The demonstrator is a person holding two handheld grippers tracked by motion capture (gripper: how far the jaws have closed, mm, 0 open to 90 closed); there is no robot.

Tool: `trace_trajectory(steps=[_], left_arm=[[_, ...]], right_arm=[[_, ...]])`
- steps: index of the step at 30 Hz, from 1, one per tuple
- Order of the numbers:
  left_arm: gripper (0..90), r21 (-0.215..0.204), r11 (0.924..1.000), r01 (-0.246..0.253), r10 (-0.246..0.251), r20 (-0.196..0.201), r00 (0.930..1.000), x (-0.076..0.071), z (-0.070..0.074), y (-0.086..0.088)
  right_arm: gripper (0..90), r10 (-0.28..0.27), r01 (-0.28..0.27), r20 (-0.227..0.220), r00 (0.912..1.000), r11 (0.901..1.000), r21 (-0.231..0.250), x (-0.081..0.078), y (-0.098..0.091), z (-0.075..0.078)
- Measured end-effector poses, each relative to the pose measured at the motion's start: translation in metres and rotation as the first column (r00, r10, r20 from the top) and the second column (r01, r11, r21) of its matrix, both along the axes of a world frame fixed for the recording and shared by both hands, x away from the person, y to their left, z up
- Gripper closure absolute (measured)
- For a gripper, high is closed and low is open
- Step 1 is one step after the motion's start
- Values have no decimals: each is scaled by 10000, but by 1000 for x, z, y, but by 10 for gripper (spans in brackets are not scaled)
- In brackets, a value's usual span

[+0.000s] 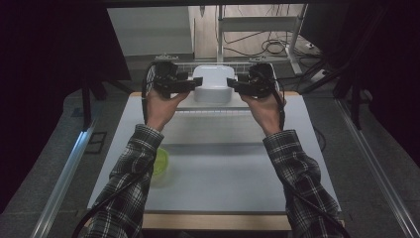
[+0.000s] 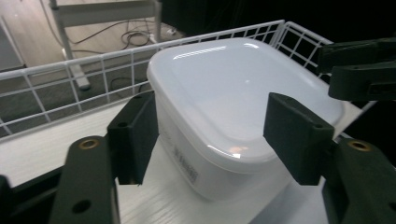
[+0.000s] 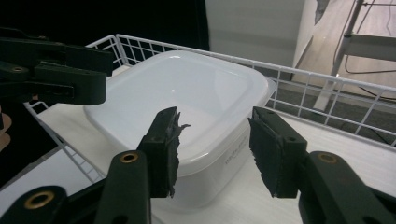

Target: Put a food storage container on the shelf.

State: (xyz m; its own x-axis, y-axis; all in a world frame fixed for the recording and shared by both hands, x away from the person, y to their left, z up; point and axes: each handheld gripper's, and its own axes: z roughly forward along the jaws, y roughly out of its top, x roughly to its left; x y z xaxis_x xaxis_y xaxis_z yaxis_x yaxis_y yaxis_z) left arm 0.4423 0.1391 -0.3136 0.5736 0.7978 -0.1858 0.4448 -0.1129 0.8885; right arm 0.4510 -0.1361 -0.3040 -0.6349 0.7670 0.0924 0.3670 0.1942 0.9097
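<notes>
green bowl (image 1: 160,161), white table (image 1: 223,173), floor cables (image 1: 271,47)

The tub (image 2: 233,107) carries faint grey print low on its side wall, in the left gripper view (image 2: 186,162) and in the right gripper view (image 3: 236,150); in both the letters are too small and blurred to read. No other writing can be read.

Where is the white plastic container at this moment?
In the high view, the white container sits upside down in the white wire basket at the table's far edge, between the left gripper and right gripper.
</notes>
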Motion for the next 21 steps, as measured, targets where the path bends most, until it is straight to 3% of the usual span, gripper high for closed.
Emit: trace_trajectory(steps=[3, 6, 10, 21], left_arm=[[311, -72, 9997, 253, -251, 227, 9994, -8, 1, 3], [275, -141, 9984, 554, -551, 202, 9983, -13, 1, 5], [202, 64, 9959, 907, -908, 220, 9956, -24, -3, 6], [103, 199, 9926, 1199, -1207, 476, 9915, -58, -14, 14]], right_arm=[[487, 132, -132, 2, 9999, 9998, 142, -3, -4, 1], [442, 381, -379, -92, 9992, 9990, 228, -7, -7, -1], [388, 587, -583, -139, 9982, 9979, 286, -13, -11, -4], [248, 1158, -1158, 28, 9933, 9932, 122, -37, -15, -15]])
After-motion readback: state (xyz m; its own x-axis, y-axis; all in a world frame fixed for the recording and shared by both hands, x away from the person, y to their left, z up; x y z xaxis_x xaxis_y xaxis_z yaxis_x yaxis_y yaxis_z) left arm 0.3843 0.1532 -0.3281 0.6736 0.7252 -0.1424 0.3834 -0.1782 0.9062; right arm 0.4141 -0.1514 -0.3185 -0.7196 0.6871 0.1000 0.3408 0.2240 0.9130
